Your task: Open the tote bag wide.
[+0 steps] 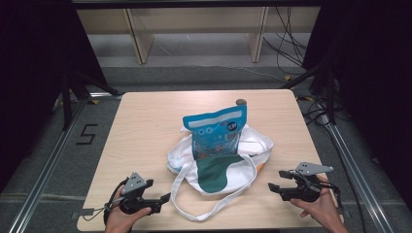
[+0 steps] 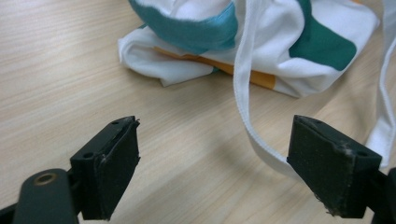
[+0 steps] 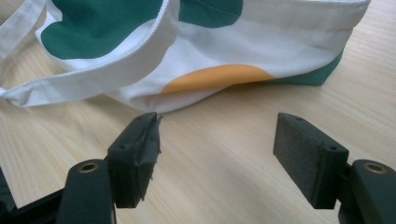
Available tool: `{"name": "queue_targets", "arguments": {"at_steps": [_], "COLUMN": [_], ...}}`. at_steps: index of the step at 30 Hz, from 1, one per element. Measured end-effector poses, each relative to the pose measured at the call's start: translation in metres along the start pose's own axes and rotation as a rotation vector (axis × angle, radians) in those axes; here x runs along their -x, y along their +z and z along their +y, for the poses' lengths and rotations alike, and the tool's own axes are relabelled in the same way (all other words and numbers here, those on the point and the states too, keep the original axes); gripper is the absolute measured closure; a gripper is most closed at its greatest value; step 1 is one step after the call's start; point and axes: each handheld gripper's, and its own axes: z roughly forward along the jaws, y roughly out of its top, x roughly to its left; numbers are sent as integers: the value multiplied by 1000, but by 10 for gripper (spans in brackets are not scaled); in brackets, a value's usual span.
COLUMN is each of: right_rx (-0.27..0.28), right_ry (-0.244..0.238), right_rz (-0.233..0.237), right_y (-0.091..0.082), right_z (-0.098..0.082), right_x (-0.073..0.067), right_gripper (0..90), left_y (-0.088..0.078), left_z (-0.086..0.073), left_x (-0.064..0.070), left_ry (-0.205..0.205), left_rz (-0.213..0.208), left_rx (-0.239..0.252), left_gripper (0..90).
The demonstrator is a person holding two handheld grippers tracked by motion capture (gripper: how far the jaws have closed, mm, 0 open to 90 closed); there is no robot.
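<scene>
**Snack bag stands in the tote, both grippers off and empty**

The blue snack bag (image 1: pixel 216 132) stands upright in the middle of the wooden table (image 1: pixel 145 126), its lower part sunk into the mouth of the white tote bag (image 1: pixel 218 165) with green and orange patches. The tote lies crumpled around it, and one long white strap (image 1: pixel 194 208) loops out toward the near edge of the table.

The left gripper (image 1: pixel 165 197) sits low at the near left, jaws spread wide with nothing between them; in the left gripper view the strap (image 2: pixel 247 93) runs across the table just ahead of its right jaw. The right gripper (image 1: pixel 273 187) rests at the near right, jaws likewise wide and empty, aimed at the tote's side (image 3: pixel 261 51), near it but apart.

By my reading, the packing itself looks done: the snack bag is in the tote and released. What may remain is settling the bag fully inside, or gathering the straps; neither is under way yet.
</scene>
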Motion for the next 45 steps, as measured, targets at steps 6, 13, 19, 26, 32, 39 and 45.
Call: {"name": "queue_targets", "arguments": {"at_steps": [6, 13, 19, 26, 32, 39, 45], "right_rx": [-19, -31, -59, -76, -105, -113, -116], "right_ry": [20, -35, -3, -7, -49, -37, -42], "right_rz": [-2, -2, 16, 30, 25, 32, 27], "right_y": [-6, -6, -7, -8, -8, -7, -7], "right_z": [-5, -20, -28, -36, -40, -41, -40], "right_x": [-8, -11, -13, -20, -21, -21, -20], "right_gripper": [318, 304, 304, 304, 304, 304, 304], "left_y": [0, -6, -7, -8, -7, -8, -7], "left_z": [-6, -10, -13, -16, -16, -16, -16], "left_x": [1, 5, 8, 10, 10, 7, 8], "left_ry": [-10, 15, 23, 32, 53, 72, 40], "left_rz": [2, 4, 2, 7, 5, 6, 11], "left_rx": [7, 5, 6, -15, -25, -45, -15], "left_gripper": [155, 148, 148, 148, 148, 149, 149]}}
